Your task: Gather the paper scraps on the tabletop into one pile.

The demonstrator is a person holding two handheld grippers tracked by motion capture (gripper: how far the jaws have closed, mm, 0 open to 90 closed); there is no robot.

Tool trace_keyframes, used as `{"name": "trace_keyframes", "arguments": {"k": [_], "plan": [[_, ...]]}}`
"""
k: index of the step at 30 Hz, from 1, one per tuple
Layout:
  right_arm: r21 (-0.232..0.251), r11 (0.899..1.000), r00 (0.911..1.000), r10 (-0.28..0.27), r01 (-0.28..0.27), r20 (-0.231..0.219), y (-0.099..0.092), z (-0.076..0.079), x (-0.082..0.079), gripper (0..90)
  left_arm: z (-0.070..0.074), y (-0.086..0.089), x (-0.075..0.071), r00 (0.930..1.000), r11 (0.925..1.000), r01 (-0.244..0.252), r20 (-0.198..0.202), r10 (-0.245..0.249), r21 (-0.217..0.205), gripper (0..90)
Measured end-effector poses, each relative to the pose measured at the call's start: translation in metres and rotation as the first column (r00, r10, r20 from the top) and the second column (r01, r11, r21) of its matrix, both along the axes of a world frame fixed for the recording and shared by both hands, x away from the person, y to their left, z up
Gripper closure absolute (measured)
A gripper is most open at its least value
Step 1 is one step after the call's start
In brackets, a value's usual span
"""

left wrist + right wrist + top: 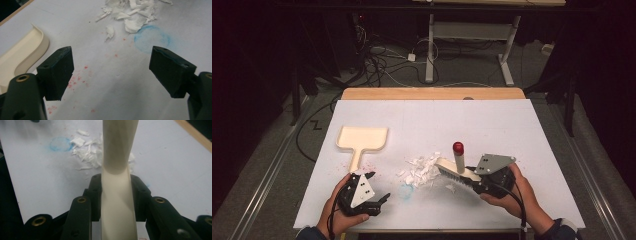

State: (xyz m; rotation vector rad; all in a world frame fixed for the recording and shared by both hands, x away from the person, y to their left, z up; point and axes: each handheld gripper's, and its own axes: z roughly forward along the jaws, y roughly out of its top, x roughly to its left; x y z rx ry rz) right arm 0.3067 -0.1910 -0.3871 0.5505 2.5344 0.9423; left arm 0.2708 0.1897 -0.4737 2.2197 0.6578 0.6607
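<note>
A cream dustpan [362,137] lies flat on the left of the white sheet, handle toward me; its rim is at the left of the left gripper view [22,55]. My left gripper [377,186] [112,72] is open just right of that handle's end, holding nothing. A pile of white paper scraps [424,169] [132,12] [87,152] sits mid-table. My right gripper [477,182] [116,195] is shut on a cream brush [451,172] [117,150], whose bristles rest at the right edge of the pile. A red-tipped stem [458,155] rises from the brush.
A faint blue ring stain [407,192] [152,38] marks the sheet in front of the scraps, with red specks [75,80] near the left gripper. The white sheet [492,125] covers a wooden table [432,93]. Cables and desk legs lie beyond on the floor.
</note>
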Motion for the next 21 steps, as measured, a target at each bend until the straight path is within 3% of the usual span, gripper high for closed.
{"name": "trace_keyframes", "arguments": {"k": [4,8,11,15,17,19,21], "plan": [[0.046,0.998,0.9989,-0.044,0.043,0.019,-0.014,0.011,0.0,68.4,0.001,0.0,0.0,1.0,1.0,-0.003,0.004,0.003,0.005,18.8],[0.086,0.994,0.9973,-0.073,0.073,-0.006,-0.027,0.016,0.002,68.4,0.001,-0.001,0.0,1.0,1.0,-0.003,0.006,0.003,0.006,18.8],[0.103,0.99,0.9957,-0.093,0.092,0.006,-0.035,0.02,0.003,68.4,0.001,-0.001,0.0,1.0,1.0,-0.003,0.006,0.003,0.006,18.8],[0.132,0.982,0.9901,-0.14,0.137,0.011,-0.042,0.021,0.006,68.4,0.001,-0.001,0.001,1.0,1.0,-0.004,0.005,0.004,0.003,18.8],[0.127,0.978,0.9843,-0.173,0.168,0.032,-0.042,0.019,0.008,68.4,0.001,-0.001,0.001,1.0,1.0,-0.003,0.006,0.003,0.003,18.8],[0.11,0.969,0.9702,-0.23,0.221,0.075,-0.043,0.014,0.014,68.4,0.001,-0.001,0.001,1.0,1.0,-0.004,0.005,0.004,0.005,18.9],[0.1,0.959,0.9595,-0.272,0.264,0.075,-0.043,0.004,0.024,68.5,0.001,-0.001,0.001,1.0,1.0,-0.004,0.004,0.004,0.005,18.8]]}}
